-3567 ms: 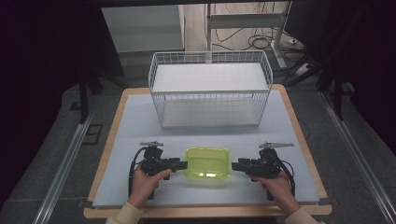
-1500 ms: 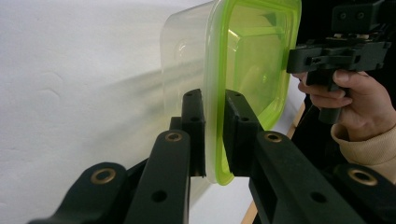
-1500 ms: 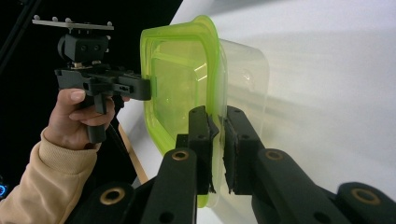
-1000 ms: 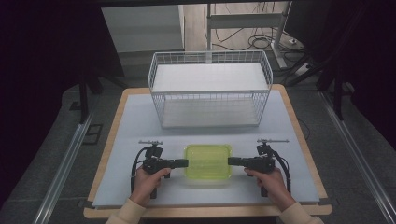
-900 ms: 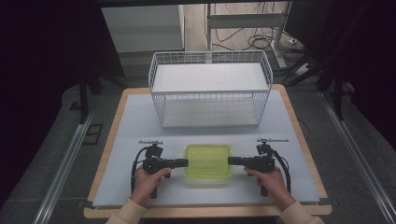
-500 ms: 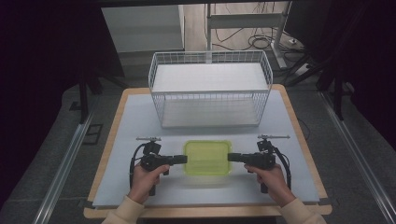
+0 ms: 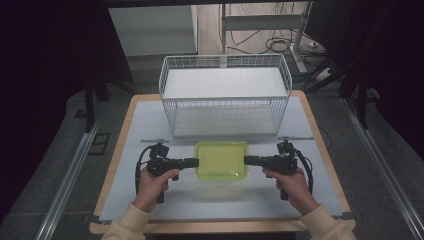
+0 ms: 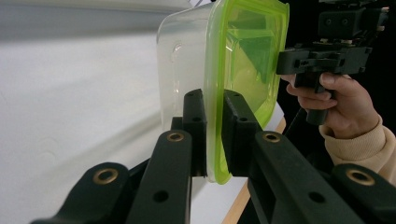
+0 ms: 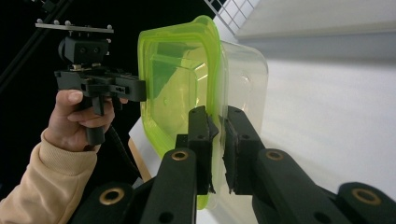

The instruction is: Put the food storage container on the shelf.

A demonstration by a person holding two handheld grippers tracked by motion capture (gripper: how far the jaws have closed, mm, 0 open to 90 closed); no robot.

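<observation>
A clear plastic container with a lime-green lid (image 7: 221,160) sits between my two grippers, in front of the wire basket. My left gripper (image 7: 196,162) is shut on the lid's left rim (image 8: 214,140). My right gripper (image 7: 247,160) is shut on the lid's right rim (image 9: 218,140). In the left gripper view the container (image 8: 219,60) stands edge-on between the black jaws, with the other hand and gripper (image 8: 327,60) beyond it. The right gripper view shows the container (image 9: 187,84) the same way, with the other gripper (image 9: 98,84) behind it.
A white wire basket (image 7: 225,97) stands at the back of the white mat (image 7: 150,125), just beyond the container. The wooden table edge (image 7: 215,227) runs along the front. Dark floor and metal rails flank the table.
Both grippers have closed in on the container's opposite rims and carried it a little toward the basket, the hands moving forward with it.
</observation>
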